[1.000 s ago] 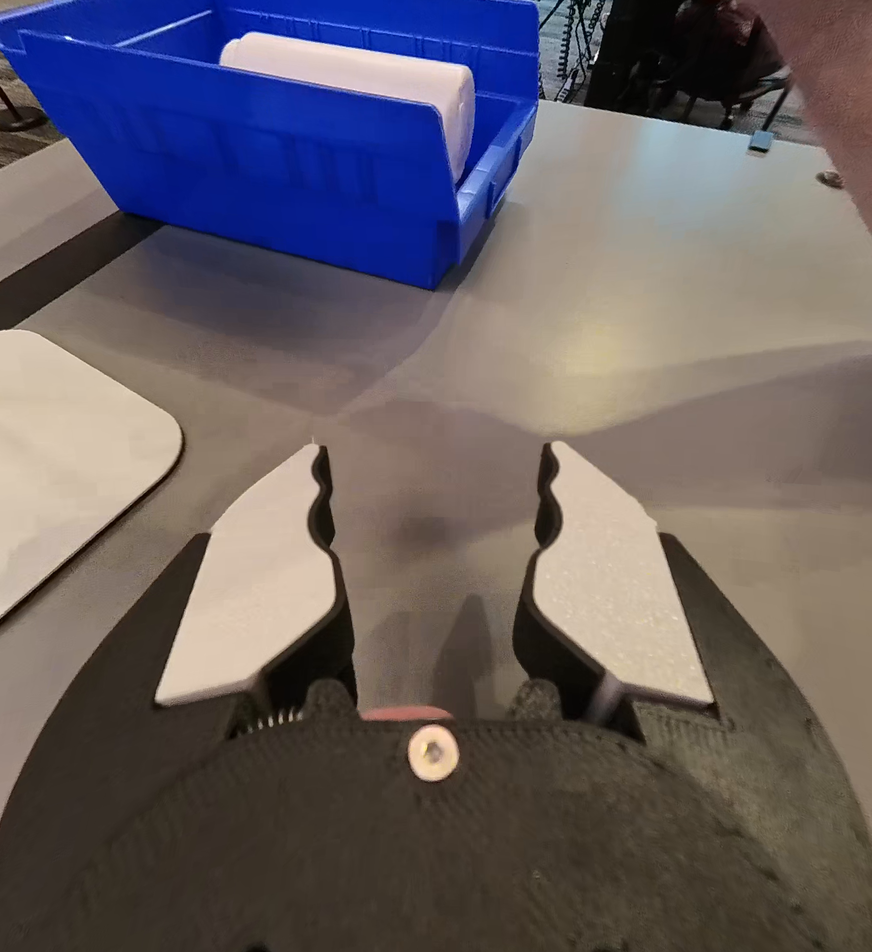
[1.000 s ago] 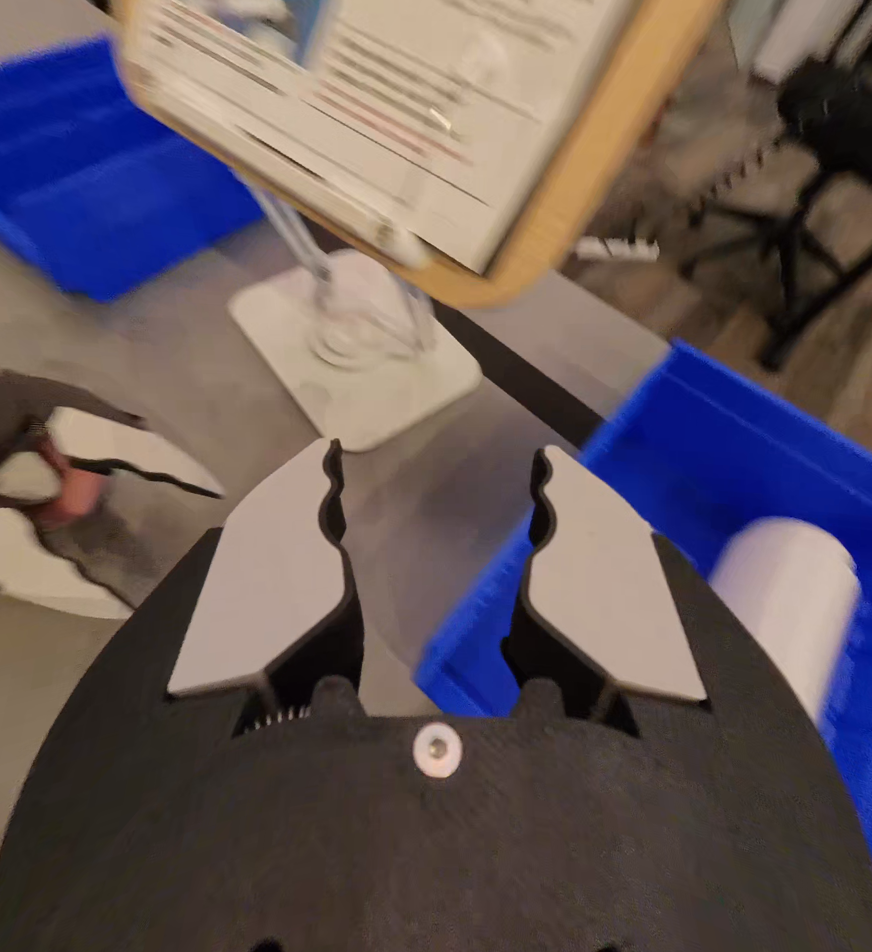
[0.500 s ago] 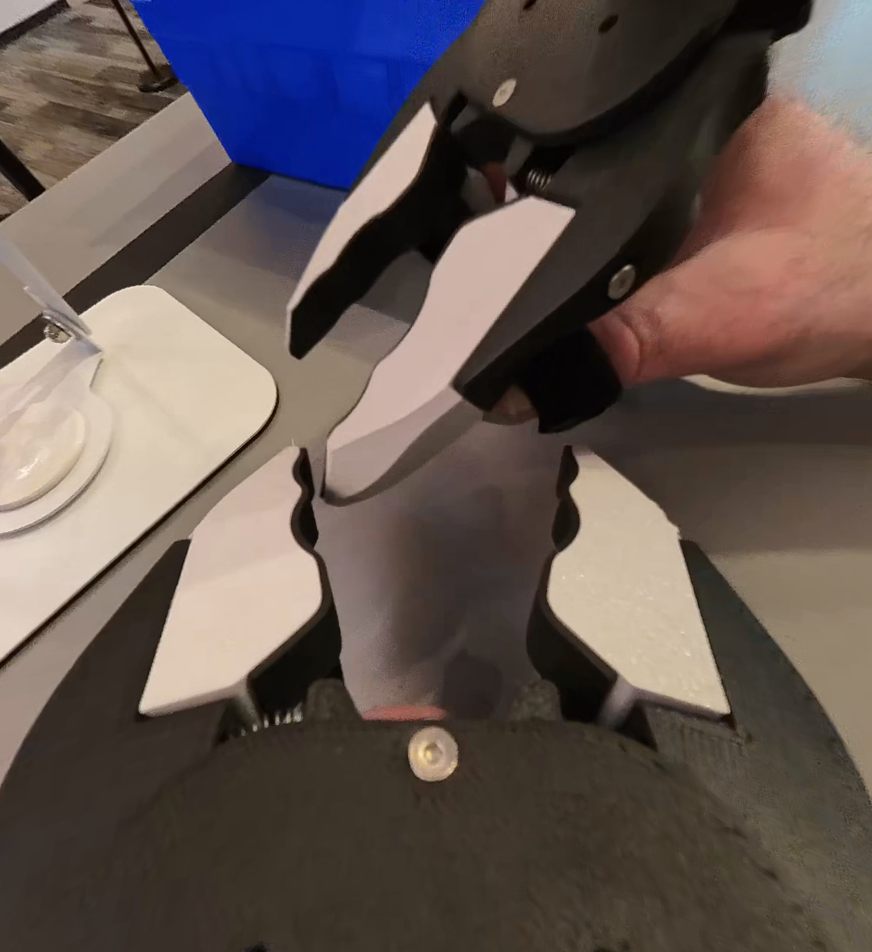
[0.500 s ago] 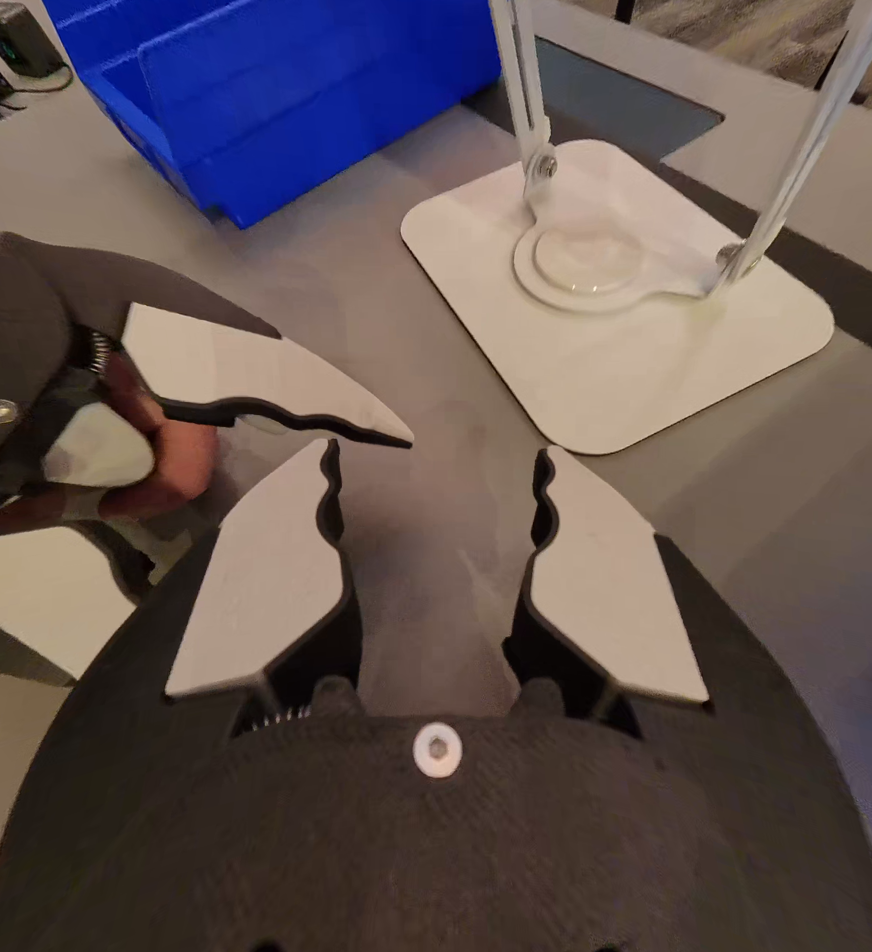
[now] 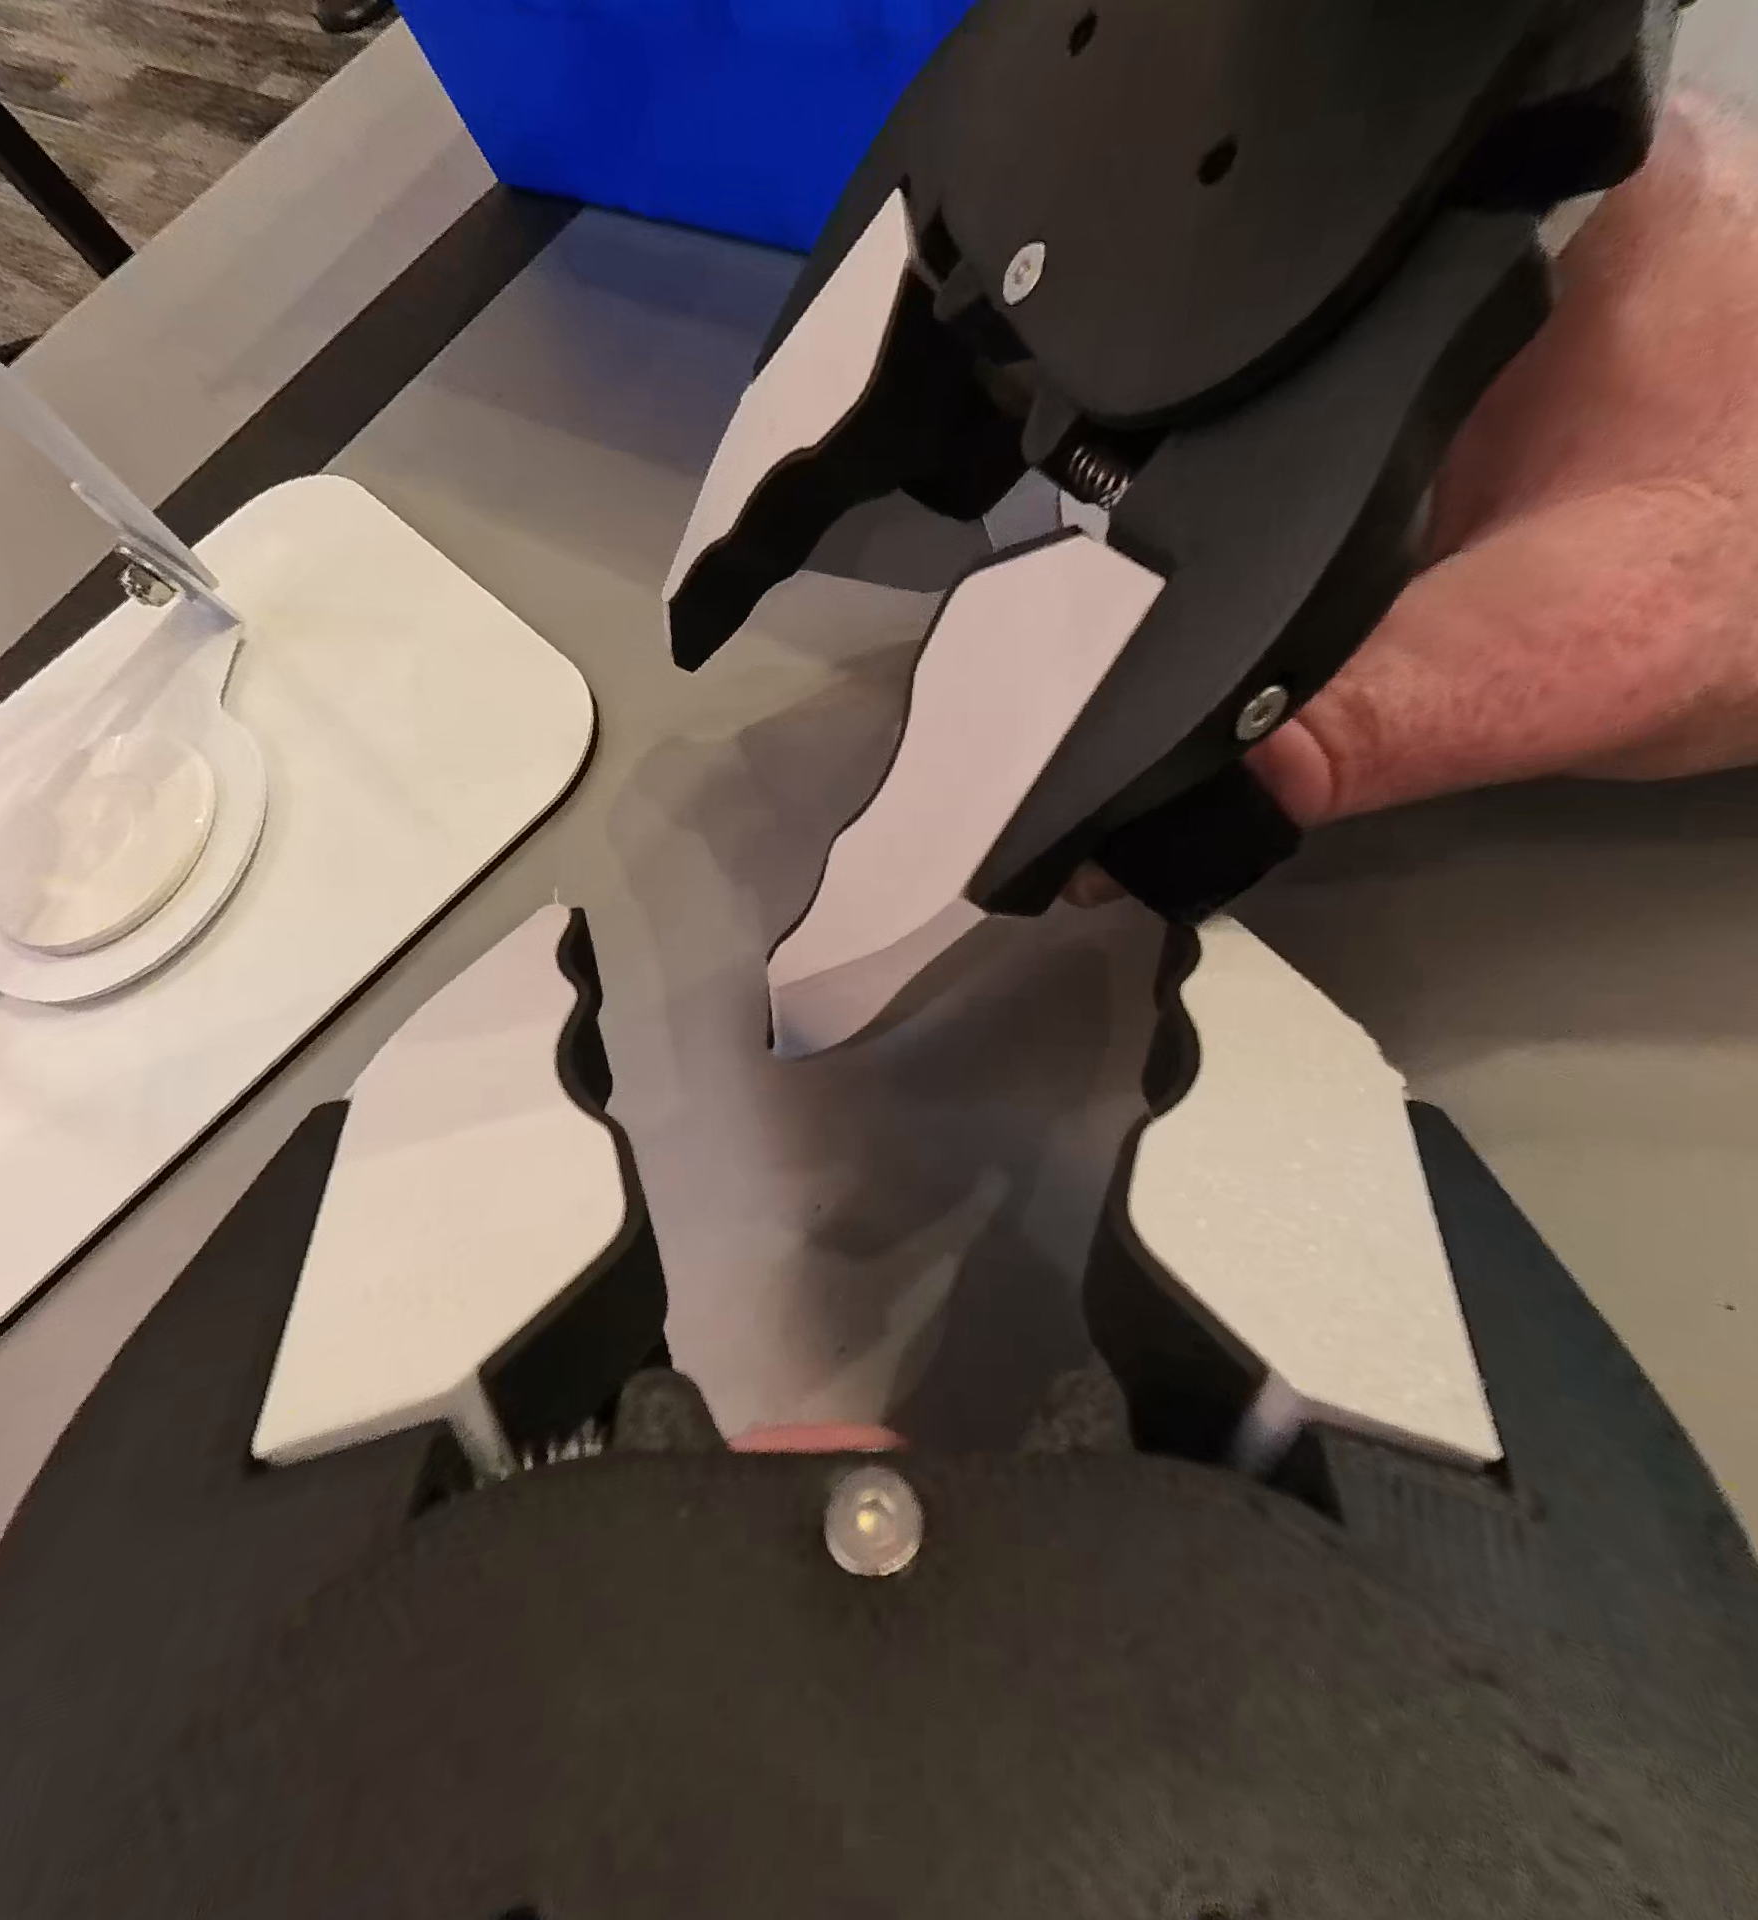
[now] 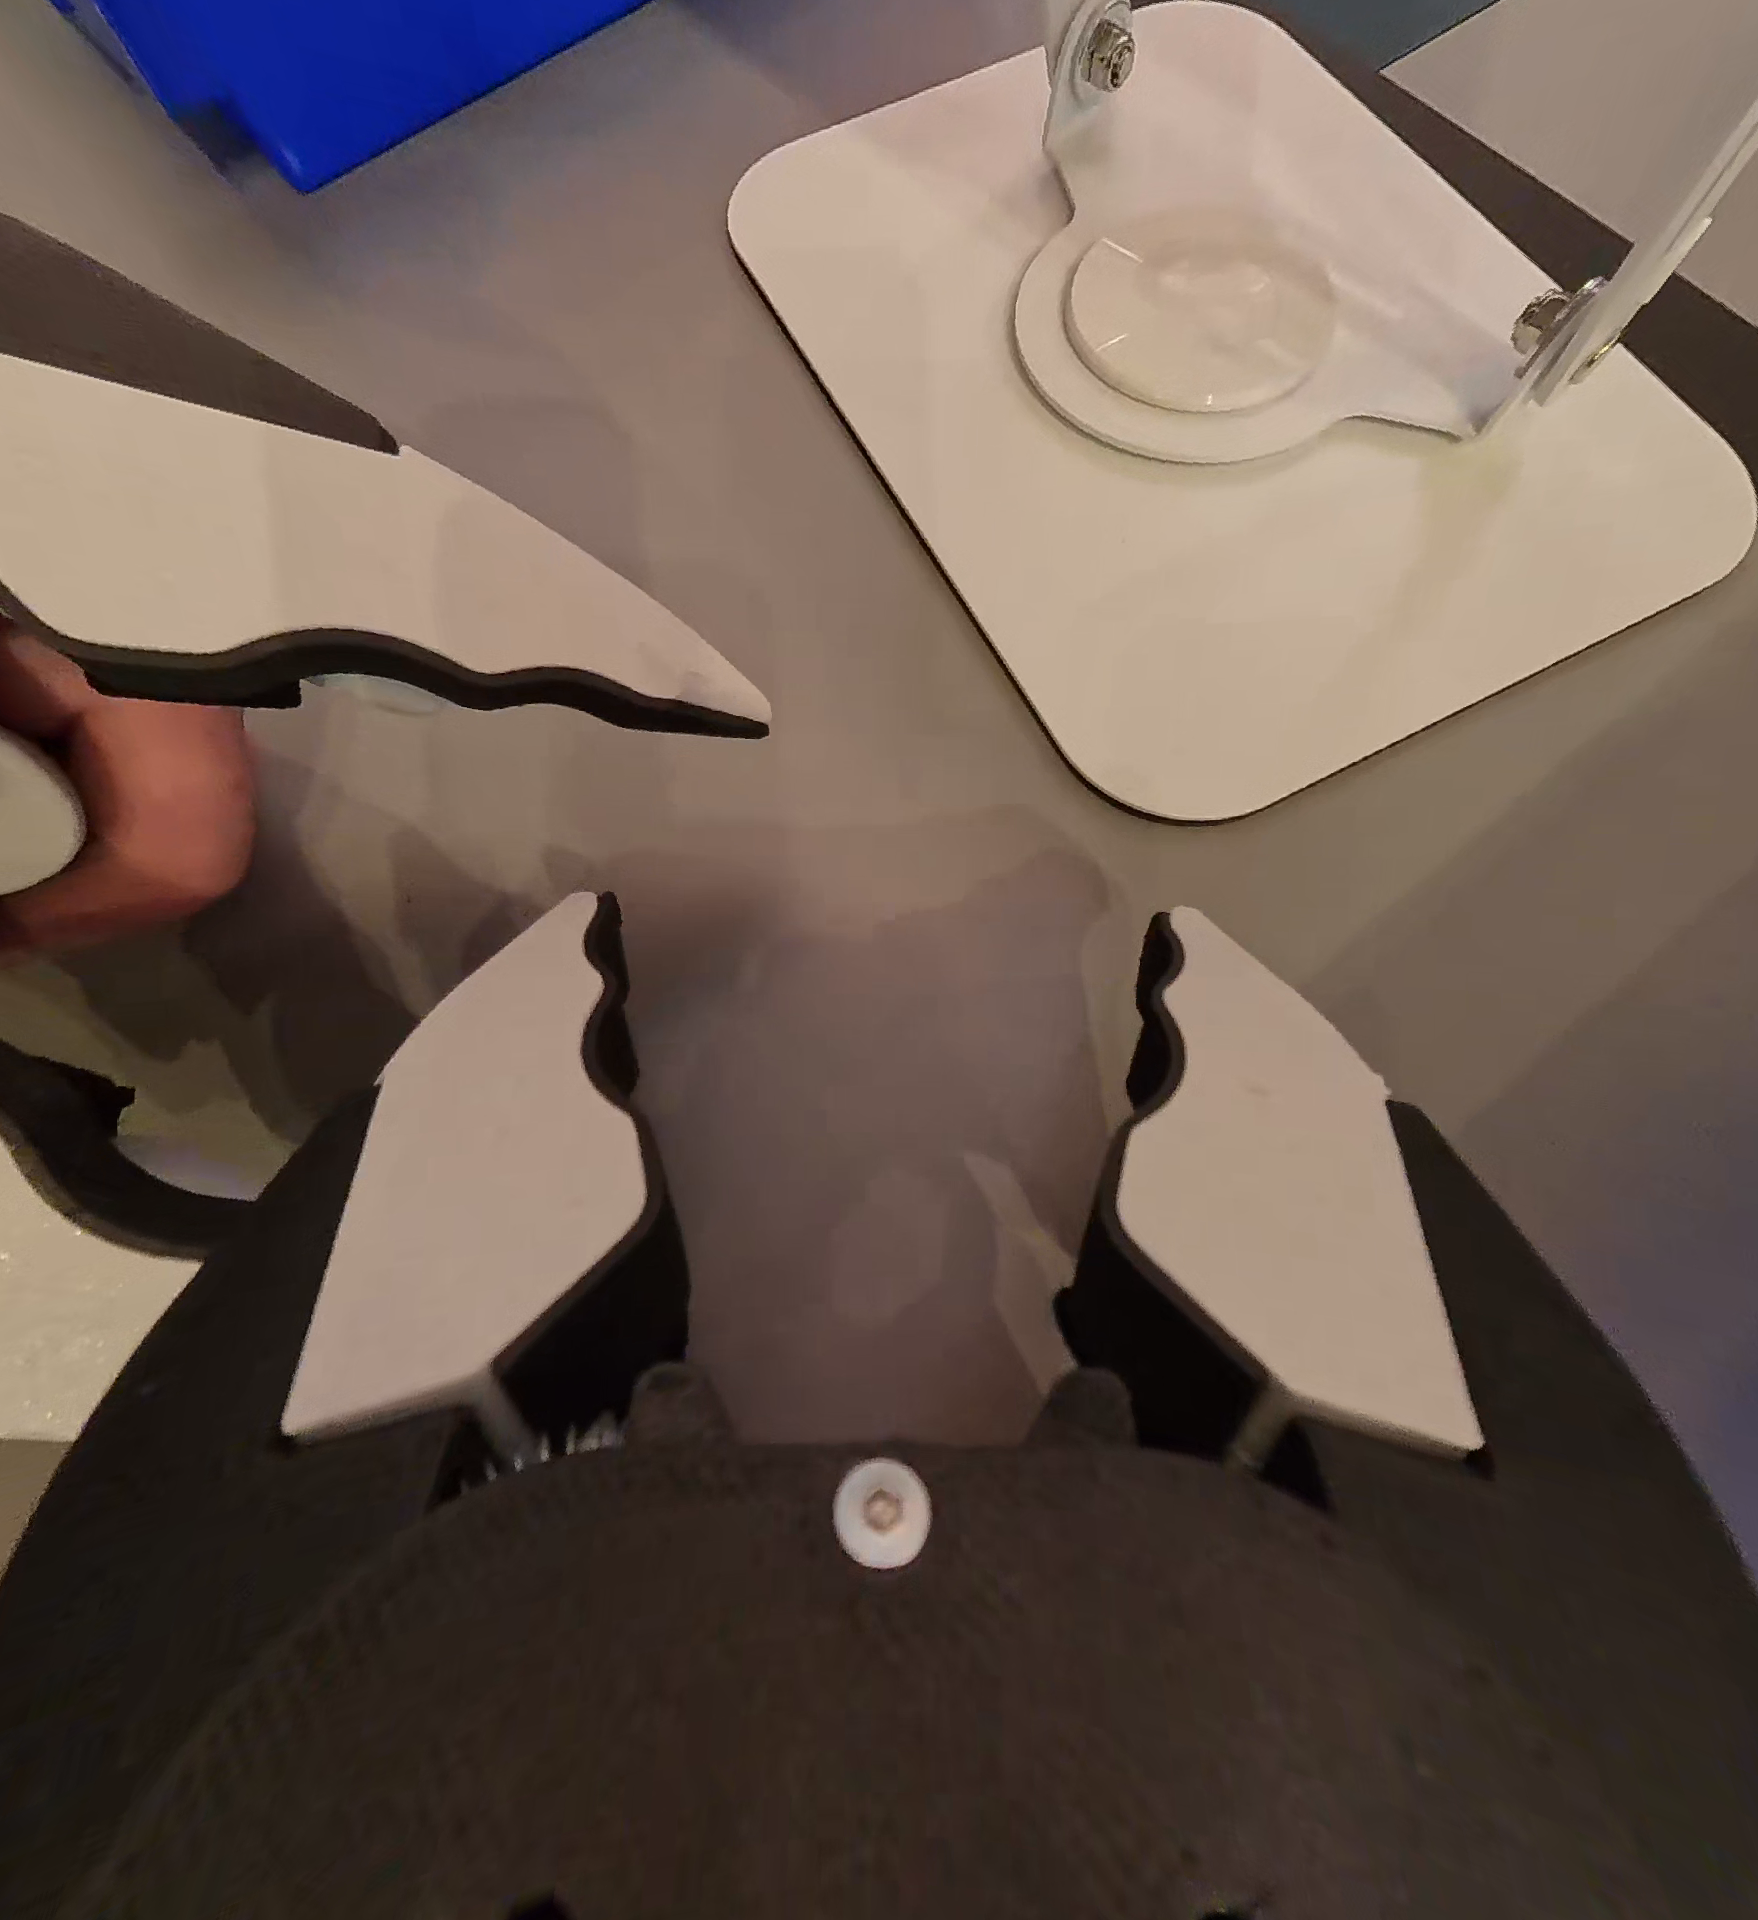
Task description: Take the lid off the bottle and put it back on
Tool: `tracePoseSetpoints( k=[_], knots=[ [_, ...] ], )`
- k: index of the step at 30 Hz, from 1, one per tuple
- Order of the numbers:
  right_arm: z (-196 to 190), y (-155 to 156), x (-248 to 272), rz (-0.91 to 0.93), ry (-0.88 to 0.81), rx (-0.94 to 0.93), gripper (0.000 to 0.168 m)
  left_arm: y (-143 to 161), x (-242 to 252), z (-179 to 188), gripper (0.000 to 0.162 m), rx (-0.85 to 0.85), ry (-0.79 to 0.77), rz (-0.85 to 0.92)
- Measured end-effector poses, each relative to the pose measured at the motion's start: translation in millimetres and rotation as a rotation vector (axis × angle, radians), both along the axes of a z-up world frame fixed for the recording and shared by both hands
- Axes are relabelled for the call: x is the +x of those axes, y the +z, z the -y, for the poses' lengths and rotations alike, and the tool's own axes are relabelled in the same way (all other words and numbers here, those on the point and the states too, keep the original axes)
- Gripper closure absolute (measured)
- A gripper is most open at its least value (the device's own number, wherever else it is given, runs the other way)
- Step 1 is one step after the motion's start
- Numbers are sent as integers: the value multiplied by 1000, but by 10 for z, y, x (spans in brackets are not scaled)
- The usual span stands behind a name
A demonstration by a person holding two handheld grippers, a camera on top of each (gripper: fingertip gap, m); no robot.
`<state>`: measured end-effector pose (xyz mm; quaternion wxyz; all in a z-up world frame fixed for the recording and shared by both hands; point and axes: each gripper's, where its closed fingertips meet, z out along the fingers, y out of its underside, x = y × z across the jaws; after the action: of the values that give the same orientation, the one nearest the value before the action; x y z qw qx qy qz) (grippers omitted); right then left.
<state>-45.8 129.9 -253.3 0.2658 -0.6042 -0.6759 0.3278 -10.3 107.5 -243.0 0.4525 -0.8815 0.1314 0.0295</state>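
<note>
No bottle or lid shows in either view. My left gripper [image 5: 875, 930] is open and empty, low over the grey table [image 5: 1529, 1091]. My right gripper [image 6: 880, 914] is also open and empty over the table. In the left wrist view the right gripper [image 5: 735, 842] hangs just ahead, held by a hand [image 5: 1633, 520], and its lower finger reaches between my left fingers. In the right wrist view one finger [image 6: 387, 561] of the left gripper points in from the left, above a hand [image 6: 137, 821].
A blue bin [image 5: 688, 104] stands at the back and shows at the top left of the right wrist view [image 6: 335, 73]. A white stand base [image 5: 262, 831] with clear legs lies to the left and shows ahead right in the right wrist view [image 6: 1322, 582].
My right gripper swung away from the bin and a sign, down over the table, and closed in on the left gripper. The left view tilted down and left. Both stayed open.
</note>
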Motion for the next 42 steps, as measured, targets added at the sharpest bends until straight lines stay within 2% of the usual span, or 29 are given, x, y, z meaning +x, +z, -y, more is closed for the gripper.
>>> tracePoseSetpoints(
  k=[14, 18, 21, 26, 29, 31, 34, 37, 42],
  knots=[
    [8, -50, 8, 26, 18, 34, 75, -34, -1, 5, 60, -18, -2, -28],
    [-8, 43, 1, -22, 12, 43, 75, 16, -78, 29, 62, 15, 27, -29],
    [-46, 307, 27, -99, -3, 99, 75, 174, -318, 139, 70, 85, 114, -36],
    [-142, 1079, 226, -280, -62, 204, 76, 613, -988, 535, 72, 203, 343, -119],
    [-381, 1543, 530, -387, -171, 274, 78, 820, -1517, 881, 72, 247, 525, -166],
    [-633, 1696, 777, -402, -274, 324, 78, 916, -1835, 1104, 73, 271, 636, -144],
    [-1029, 1582, 1072, -306, -407, 336, 74, 851, -2237, 1331, 73, 227, 767, -76],
    [-1323, 1258, 1239, -168, -485, 309, 72, 622, -2439, 1356, 73, 142, 804, 42],
    [-1545, 732, 1279, 2, -518, 216, 73, 382, -2484, 1300, 101, 66, 786, 146]
  ],
)
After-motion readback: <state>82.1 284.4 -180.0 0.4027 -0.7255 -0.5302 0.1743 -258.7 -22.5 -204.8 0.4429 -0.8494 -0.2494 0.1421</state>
